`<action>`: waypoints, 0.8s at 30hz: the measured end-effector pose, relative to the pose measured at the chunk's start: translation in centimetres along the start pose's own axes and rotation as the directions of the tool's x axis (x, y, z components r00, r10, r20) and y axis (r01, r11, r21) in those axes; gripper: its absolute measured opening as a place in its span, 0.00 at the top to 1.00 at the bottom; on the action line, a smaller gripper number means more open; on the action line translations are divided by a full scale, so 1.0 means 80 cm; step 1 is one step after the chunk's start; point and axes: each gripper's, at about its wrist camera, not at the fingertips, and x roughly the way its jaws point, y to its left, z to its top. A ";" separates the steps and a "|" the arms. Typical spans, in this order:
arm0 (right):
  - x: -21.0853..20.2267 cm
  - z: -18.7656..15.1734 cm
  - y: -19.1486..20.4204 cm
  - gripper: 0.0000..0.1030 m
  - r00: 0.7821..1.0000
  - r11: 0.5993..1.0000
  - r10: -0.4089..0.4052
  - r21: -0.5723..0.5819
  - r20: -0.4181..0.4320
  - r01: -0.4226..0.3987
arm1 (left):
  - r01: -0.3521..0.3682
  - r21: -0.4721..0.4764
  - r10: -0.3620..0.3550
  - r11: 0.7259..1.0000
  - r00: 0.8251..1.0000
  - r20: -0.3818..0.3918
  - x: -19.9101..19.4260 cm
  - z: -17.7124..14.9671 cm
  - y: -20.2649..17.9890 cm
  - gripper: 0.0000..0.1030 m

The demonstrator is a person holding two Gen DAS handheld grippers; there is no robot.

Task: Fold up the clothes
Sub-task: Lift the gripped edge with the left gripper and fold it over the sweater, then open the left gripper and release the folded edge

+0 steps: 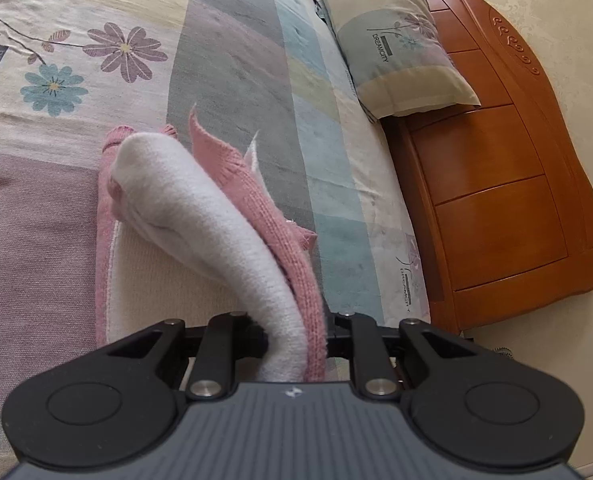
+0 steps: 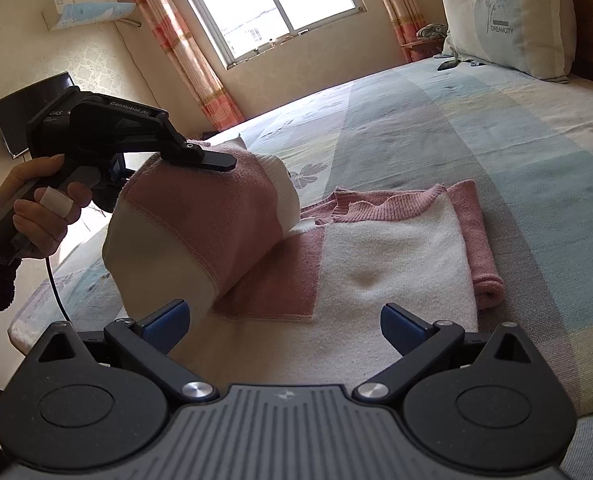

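Your left hand-held gripper (image 2: 216, 162) is clenched on the sweater (image 2: 376, 256) edge at 10 o'clock, lifted off the bed (image 2: 496, 128) — it may slip and unroll; the right hand-held gripper (image 2: 284, 322) gapes empty.

Left claw (image 2: 216, 162) clamped shut, raised; right claw (image 2: 284, 326) spread wide, low.

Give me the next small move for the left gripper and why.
Probably carry the lifted flap across the sweater and lay it flat before releasing. The left gripper is shut on that pink-and-white flap, held curled above the part lying on the bed. The right gripper is open and holds nothing.
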 end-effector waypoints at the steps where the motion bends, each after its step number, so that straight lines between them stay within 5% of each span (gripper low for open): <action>1: -0.005 0.001 -0.002 0.00 1.000 1.000 -0.005 0.000 0.006 0.005 | 0.000 0.003 0.000 1.000 1.000 -0.006 0.008 0.002 -0.005 0.83; 24: -0.059 -0.003 -0.033 0.00 0.994 0.995 -0.084 0.065 0.069 0.079 | -0.166 -0.010 0.162 0.986 0.975 -0.152 0.164 0.009 -0.037 0.78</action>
